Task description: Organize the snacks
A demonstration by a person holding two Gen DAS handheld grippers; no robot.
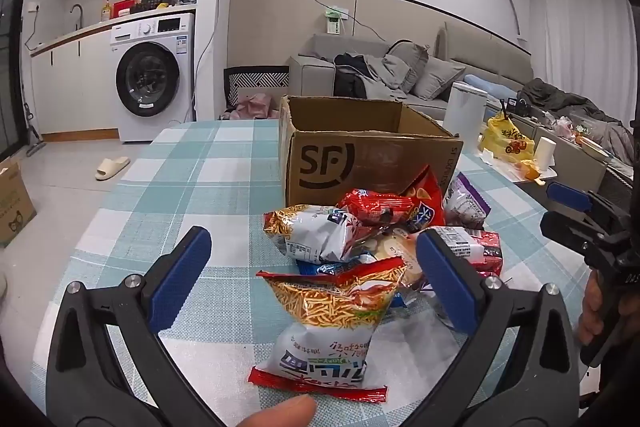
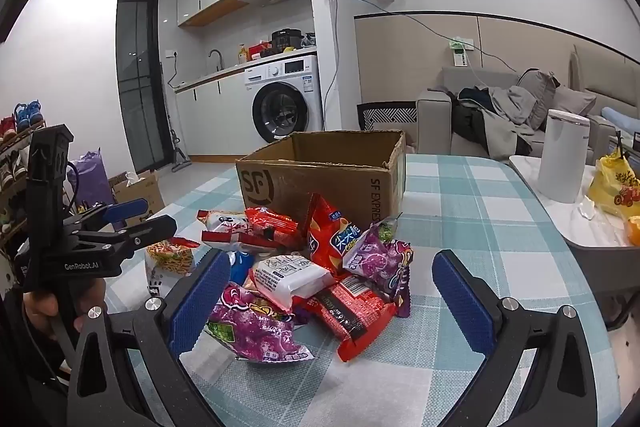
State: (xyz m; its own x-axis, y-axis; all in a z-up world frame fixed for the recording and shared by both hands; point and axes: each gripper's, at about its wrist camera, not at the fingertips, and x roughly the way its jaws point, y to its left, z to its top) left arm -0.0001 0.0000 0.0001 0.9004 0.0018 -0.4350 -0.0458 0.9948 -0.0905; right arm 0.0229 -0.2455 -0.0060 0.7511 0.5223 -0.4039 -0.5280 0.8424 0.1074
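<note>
A pile of snack packets (image 1: 384, 235) (image 2: 304, 267) lies on the checked tablecloth in front of an open cardboard box (image 1: 360, 151) (image 2: 324, 167). My left gripper (image 1: 316, 283) stands open above the nearest packet, a white and red bag of fried sticks (image 1: 336, 319), without touching it. In the right wrist view my right gripper (image 2: 332, 299) is open over a purple bag (image 2: 256, 327) and a red packet (image 2: 352, 311). Each gripper shows at the edge of the other's view: the right gripper (image 1: 576, 203) and the left gripper (image 2: 132, 215).
The table (image 1: 180, 187) has bare cloth to the left of the box. A white canister (image 2: 564, 155) and a yellow bag (image 2: 616, 187) stand on a side table to the right. A washing machine, a sofa and a floor carton lie beyond.
</note>
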